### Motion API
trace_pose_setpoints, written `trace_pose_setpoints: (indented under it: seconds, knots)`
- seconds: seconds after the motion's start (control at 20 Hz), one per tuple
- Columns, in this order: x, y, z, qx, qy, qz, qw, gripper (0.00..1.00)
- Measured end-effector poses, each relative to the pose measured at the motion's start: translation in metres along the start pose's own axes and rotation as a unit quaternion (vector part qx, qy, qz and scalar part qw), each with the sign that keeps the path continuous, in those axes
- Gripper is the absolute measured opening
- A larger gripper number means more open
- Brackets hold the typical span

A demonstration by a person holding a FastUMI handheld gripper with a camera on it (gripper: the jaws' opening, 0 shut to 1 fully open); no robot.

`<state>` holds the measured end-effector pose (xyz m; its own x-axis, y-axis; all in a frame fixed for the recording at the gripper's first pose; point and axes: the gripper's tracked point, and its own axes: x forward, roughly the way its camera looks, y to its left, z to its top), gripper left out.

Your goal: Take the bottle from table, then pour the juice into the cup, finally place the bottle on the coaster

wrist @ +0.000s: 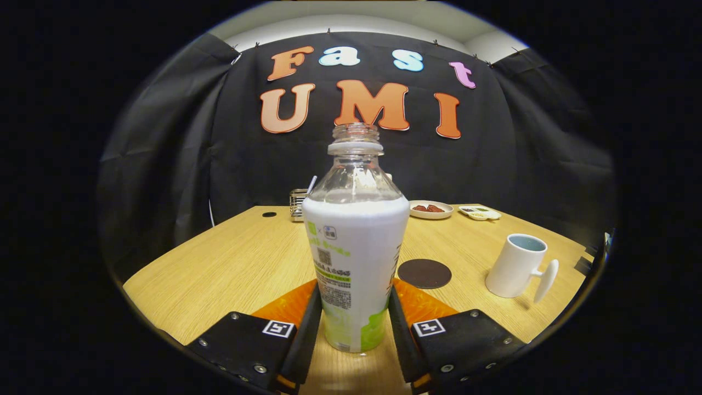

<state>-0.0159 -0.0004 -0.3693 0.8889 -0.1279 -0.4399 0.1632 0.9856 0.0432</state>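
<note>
Gripper view: standing upright at center frame between the 2 fingers of the gripper, uncapped bottle on the wooden table; fingers pressed against both sides of its lower body, gripping it. Label print too small to read. Behind the bottle, partly hidden, a metal rack. Right of center, just beyond the right finger, dark round coaster; farther right, white cup. At the far edge, 2 small dishes, contents unclear.
</note>
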Motion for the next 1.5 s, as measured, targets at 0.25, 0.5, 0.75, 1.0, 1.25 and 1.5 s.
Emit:
trace_pose_setpoints:
  seconds: [0.25,0.5,0.75,1.0,1.25,1.5]
  knots:
    - [0.004,-0.001,0.007,0.033,0.002,0.017,0.999,0.58]
    - [0.008,-0.002,0.032,0.133,-0.025,0.055,0.989,0.58]
    - [0.018,-0.015,0.048,0.242,-0.037,0.08,0.966,0.58]
    - [0.026,-0.031,0.058,0.341,-0.05,0.089,0.935,0.57]
    - [0.033,-0.049,0.059,0.416,-0.057,0.081,0.904,0.57]
    - [0.037,-0.062,0.063,0.506,-0.06,0.084,0.856,0.57]
